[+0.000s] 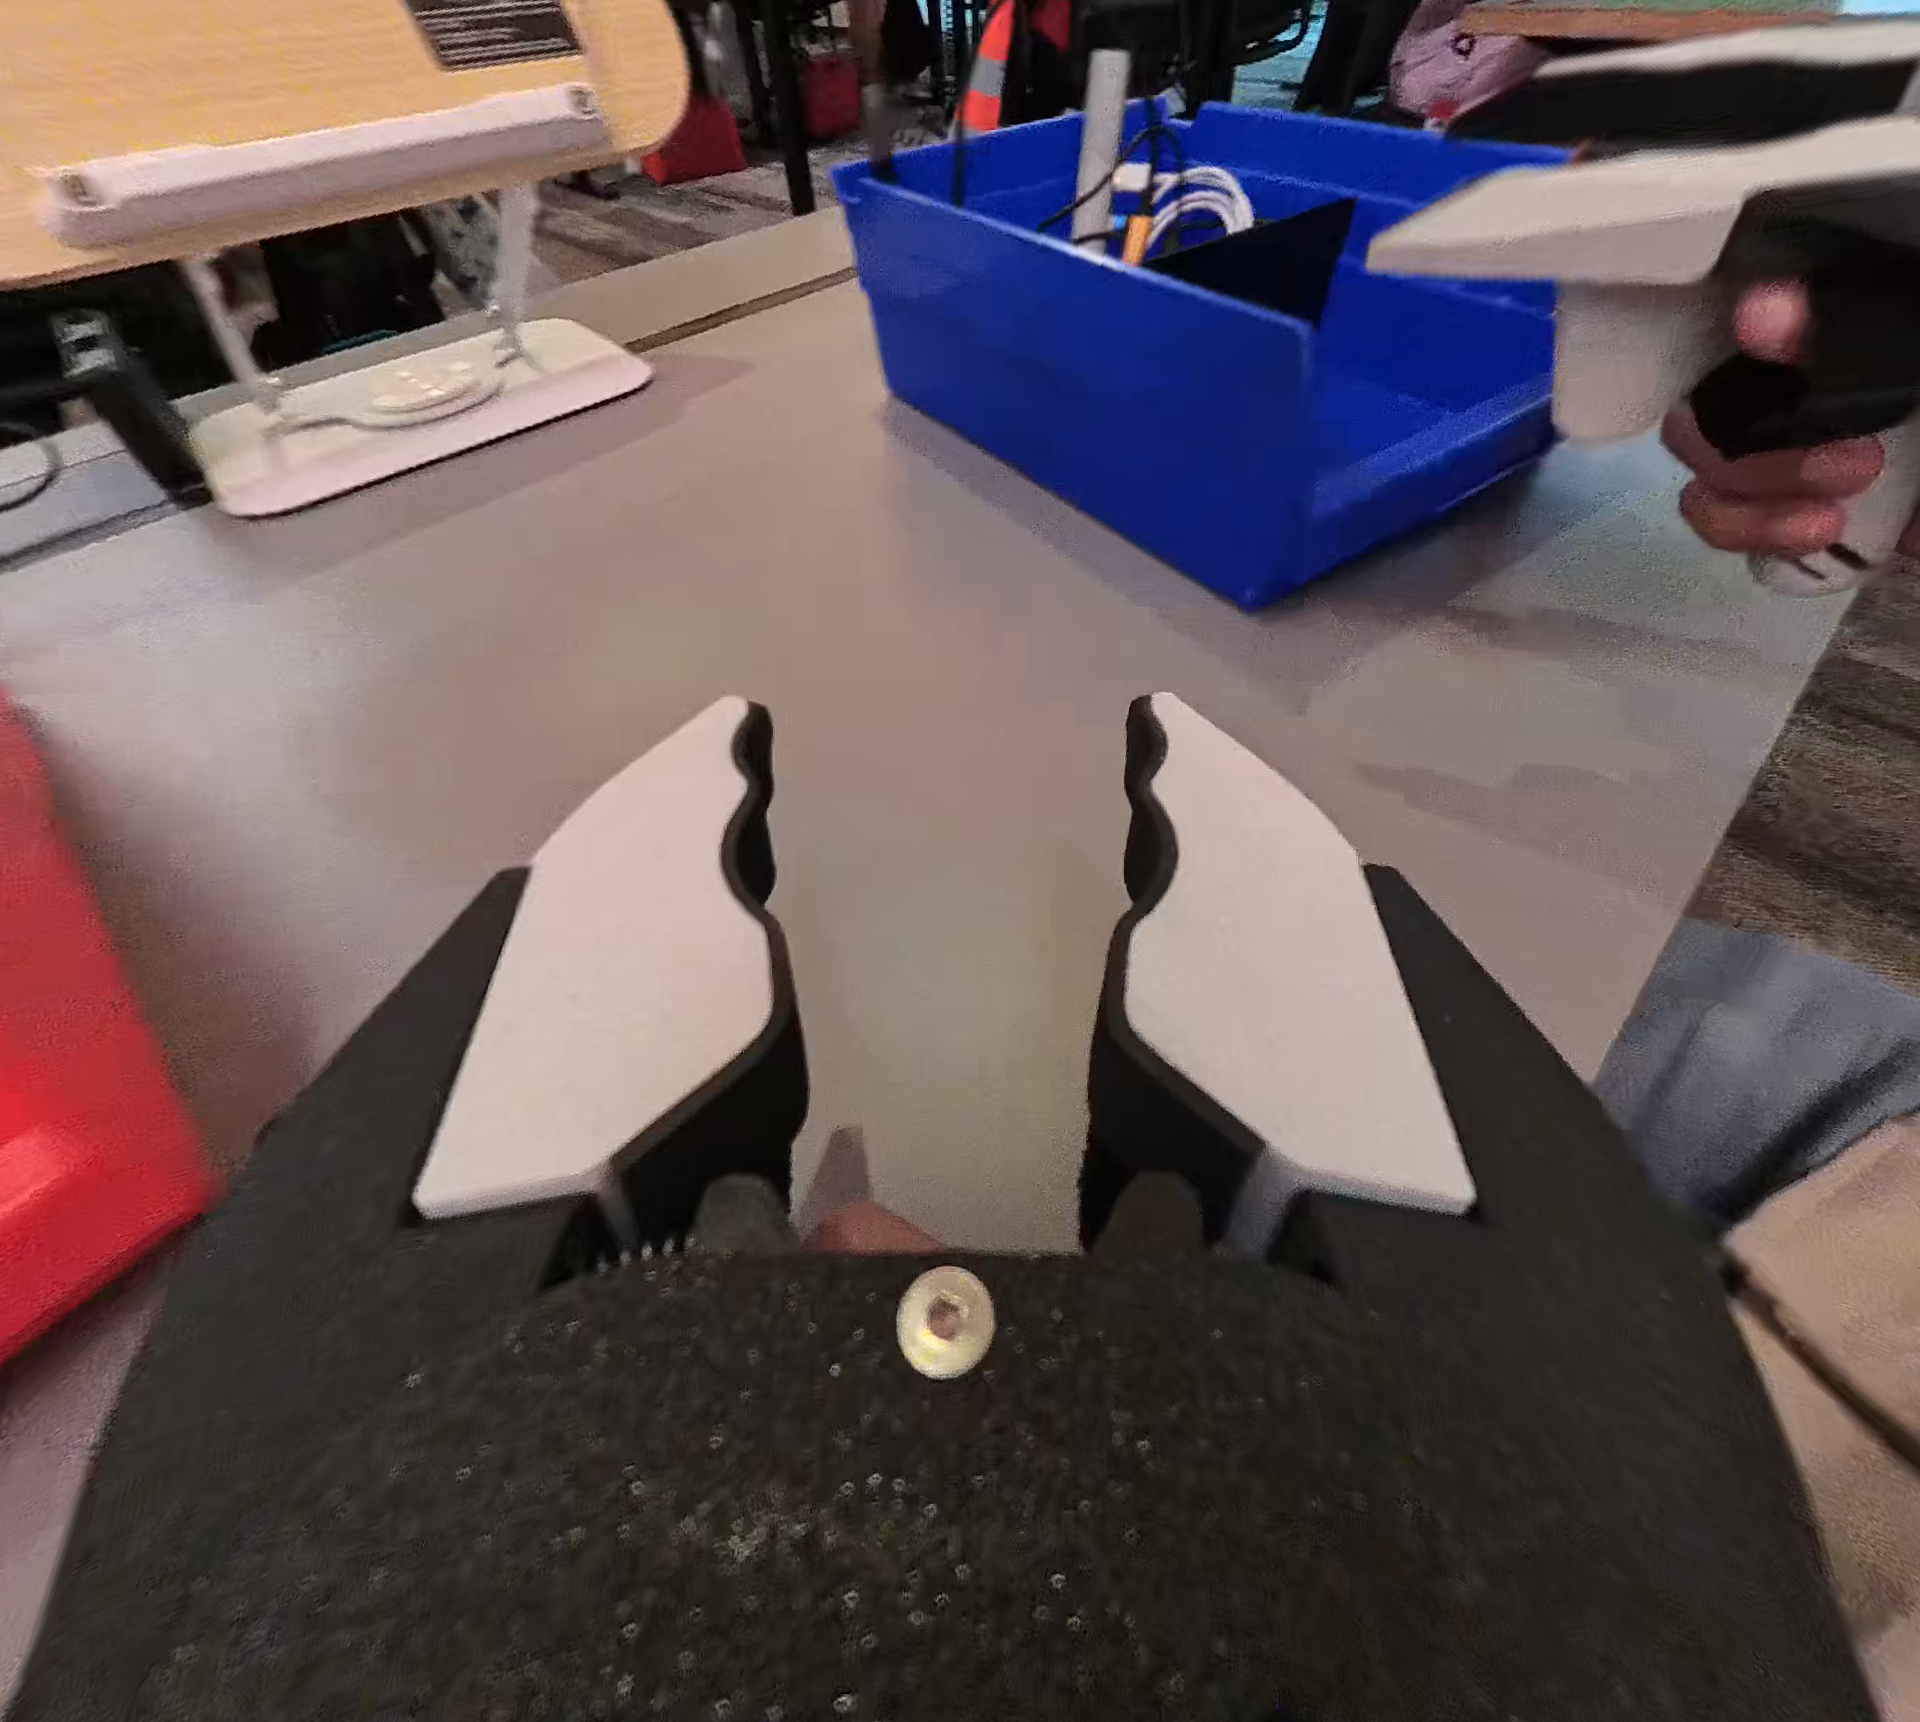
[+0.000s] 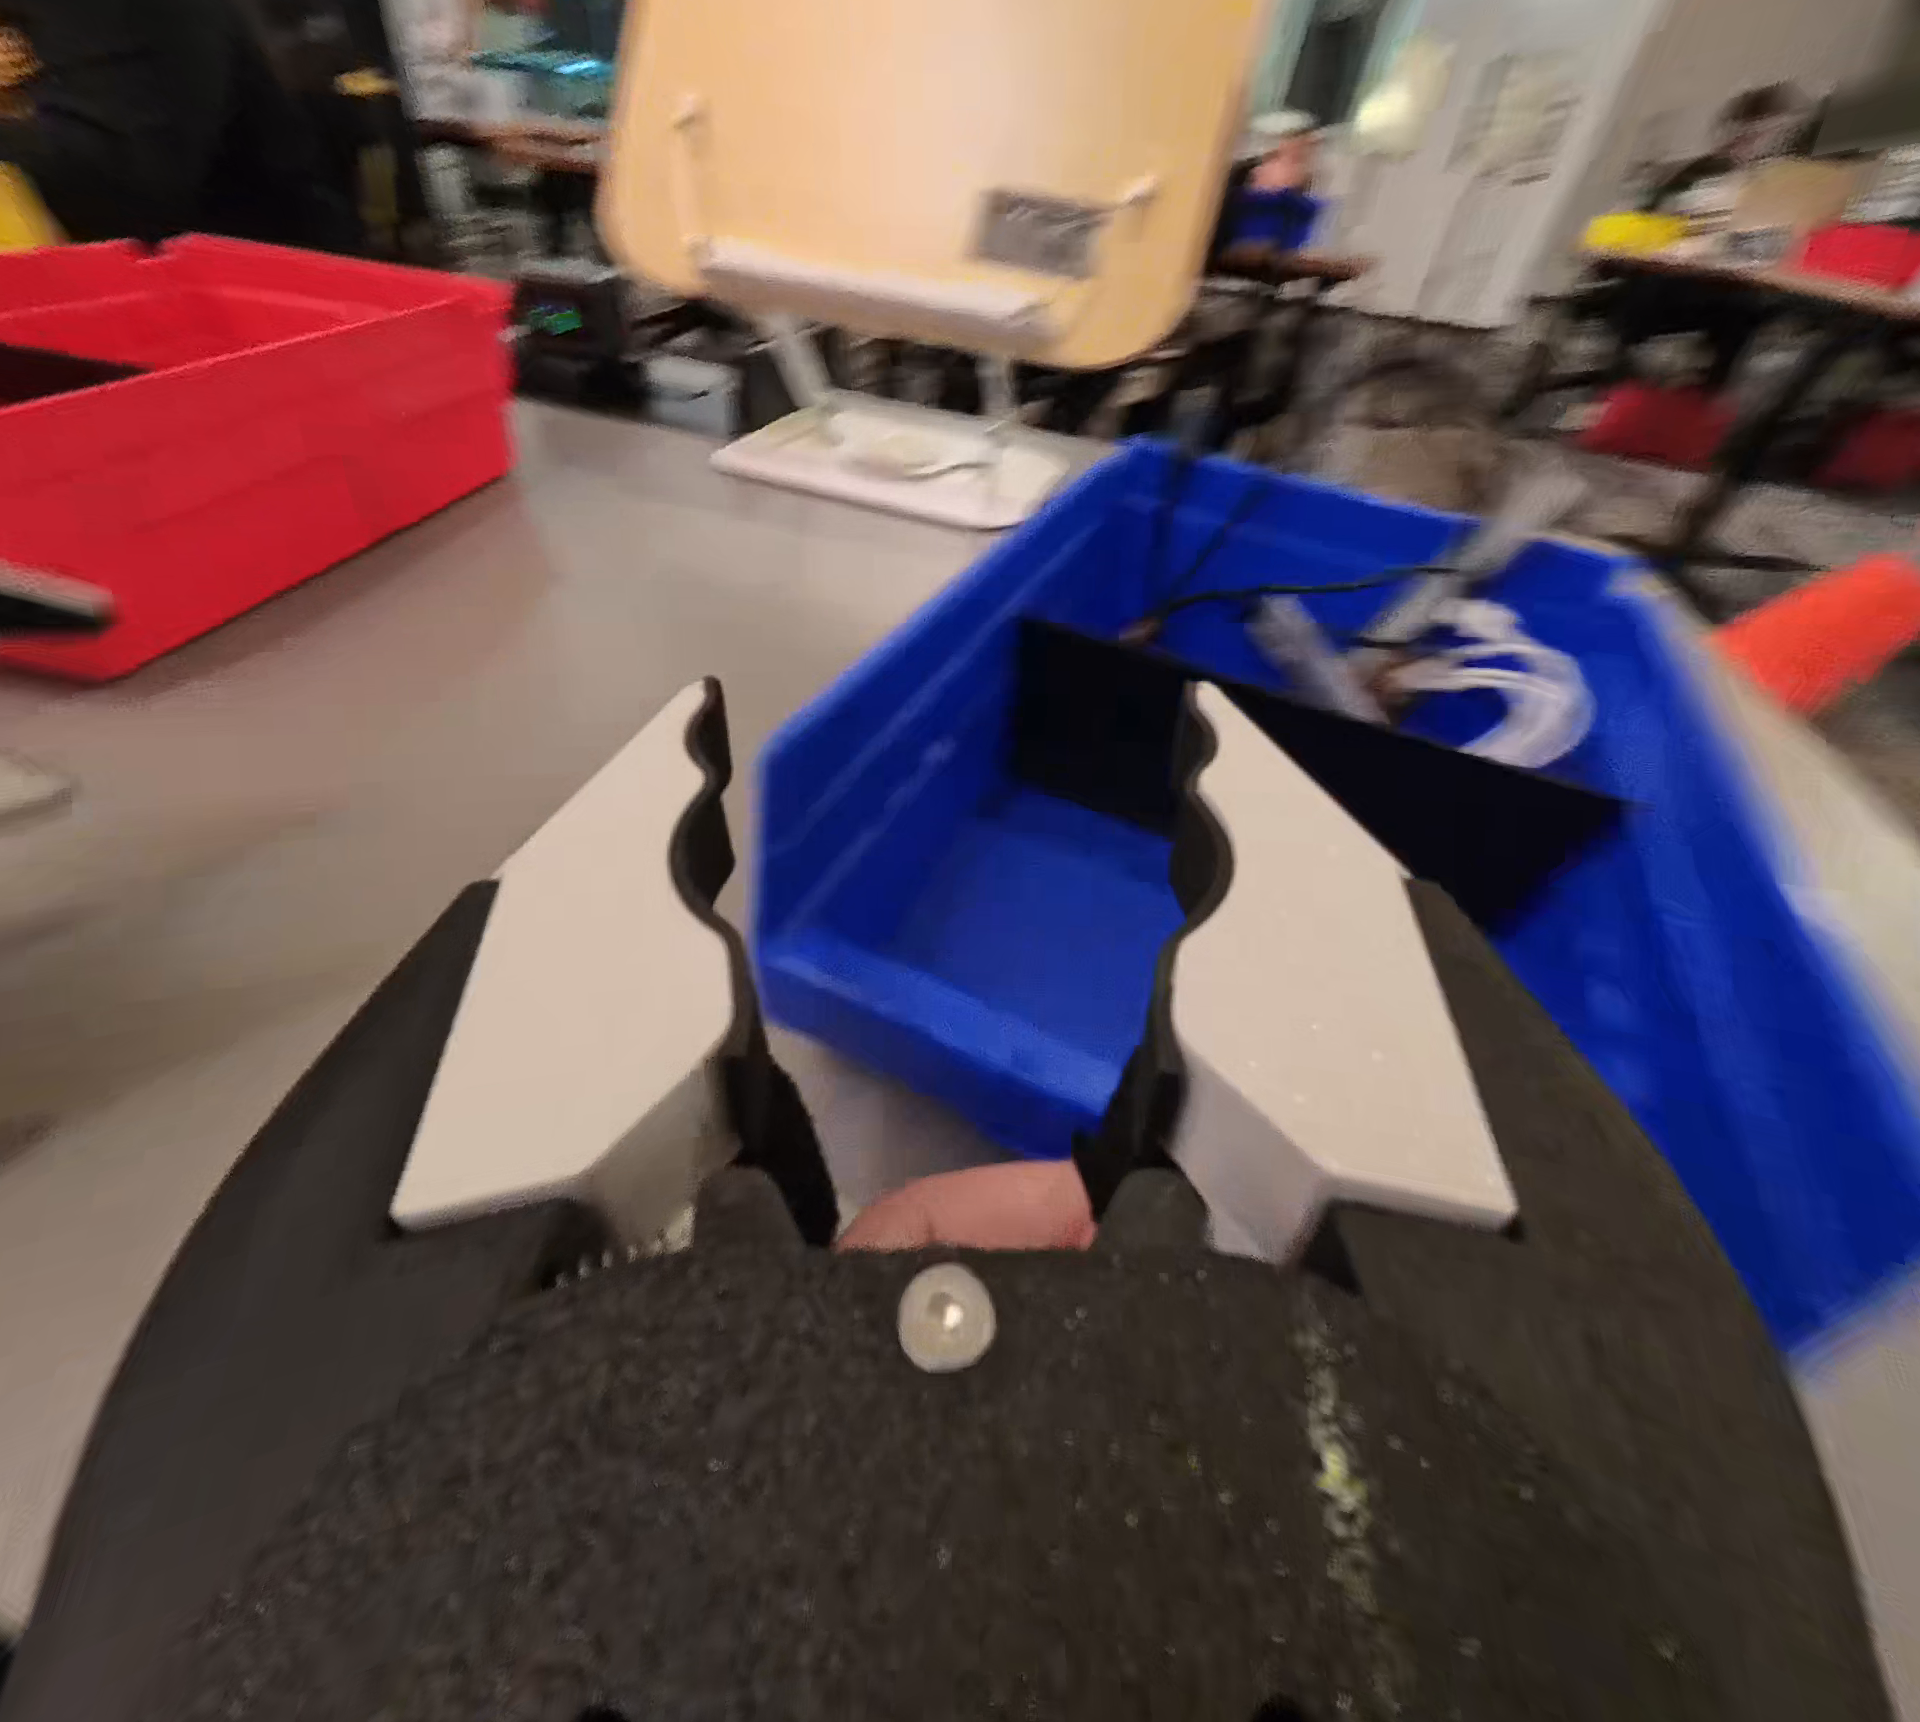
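The left gripper (image 1: 948, 716) sits in the lower middle of its own view, its jaws spread wide with nothing between them but bare grey table (image 1: 623, 592). The blue bin (image 1: 1195, 415) stands on the table toward the upper right of that frame, well ahead of the fingertips, with white cables (image 1: 1195, 202) and a grey stick (image 1: 1099, 145) in its far compartment behind a black divider (image 1: 1262, 259). At the right edge the right gripper (image 1: 1475, 244) shows from the side, held in a person's hand (image 1: 1787, 477) near the bin's right end.

In the right wrist view (badly blurred) the right gripper (image 2: 951, 706) is also wide open and holds nothing; the blue bin's (image 2: 1662, 997) empty near compartment shows between its fingers, below them. A red bin (image 2: 260, 467) rests on the table at the left of that frame. A tan board on a white stand (image 2: 935, 93) stands at the upper middle, behind both bins.
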A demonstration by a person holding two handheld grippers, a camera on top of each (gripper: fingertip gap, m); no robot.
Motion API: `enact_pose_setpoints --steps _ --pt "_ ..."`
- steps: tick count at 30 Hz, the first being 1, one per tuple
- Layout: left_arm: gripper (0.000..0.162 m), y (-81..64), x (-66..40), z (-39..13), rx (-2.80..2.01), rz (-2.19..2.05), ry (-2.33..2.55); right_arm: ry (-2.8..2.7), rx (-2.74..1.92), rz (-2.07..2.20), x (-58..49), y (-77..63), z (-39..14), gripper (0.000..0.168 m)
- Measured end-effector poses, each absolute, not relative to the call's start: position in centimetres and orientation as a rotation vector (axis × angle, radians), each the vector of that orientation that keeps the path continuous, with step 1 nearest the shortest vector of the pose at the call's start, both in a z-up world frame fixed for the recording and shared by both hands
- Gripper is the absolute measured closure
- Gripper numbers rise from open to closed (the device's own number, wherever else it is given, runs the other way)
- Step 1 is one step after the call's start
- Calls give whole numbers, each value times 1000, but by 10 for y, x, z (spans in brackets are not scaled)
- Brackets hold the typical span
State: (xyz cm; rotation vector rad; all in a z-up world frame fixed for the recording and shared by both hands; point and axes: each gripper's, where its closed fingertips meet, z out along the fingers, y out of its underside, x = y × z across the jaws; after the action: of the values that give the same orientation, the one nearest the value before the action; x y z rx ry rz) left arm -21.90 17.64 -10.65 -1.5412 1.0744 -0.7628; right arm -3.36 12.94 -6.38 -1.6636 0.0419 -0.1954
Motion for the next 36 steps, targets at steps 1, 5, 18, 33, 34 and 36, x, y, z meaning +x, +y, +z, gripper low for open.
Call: enact_pose_setpoints --steps 1,5,18,33,34,36 --pt "98 172 -205 -107 -1547 -769 1076 136 -1635 -267 -9 118 -56 85" --pt "95 159 -138 -108 -1645 -855 1055 459 -1608 -340 82 78 -64 88" --pt "156 196 -57 -132 -1854 -611 954 603 -1888 -320 101 84 -129 165" --pt "158 246 -213 -92 -1757 -329 659 390 -1803 -208 -30 177 -99 165" --pt "158 251 -226 -96 -1771 -321 633 364 -1818 -197 -42 186 -101 165" --pt "158 261 -247 -108 -1808 -315 591 305 -1848 -191 -60 202 -107 165"
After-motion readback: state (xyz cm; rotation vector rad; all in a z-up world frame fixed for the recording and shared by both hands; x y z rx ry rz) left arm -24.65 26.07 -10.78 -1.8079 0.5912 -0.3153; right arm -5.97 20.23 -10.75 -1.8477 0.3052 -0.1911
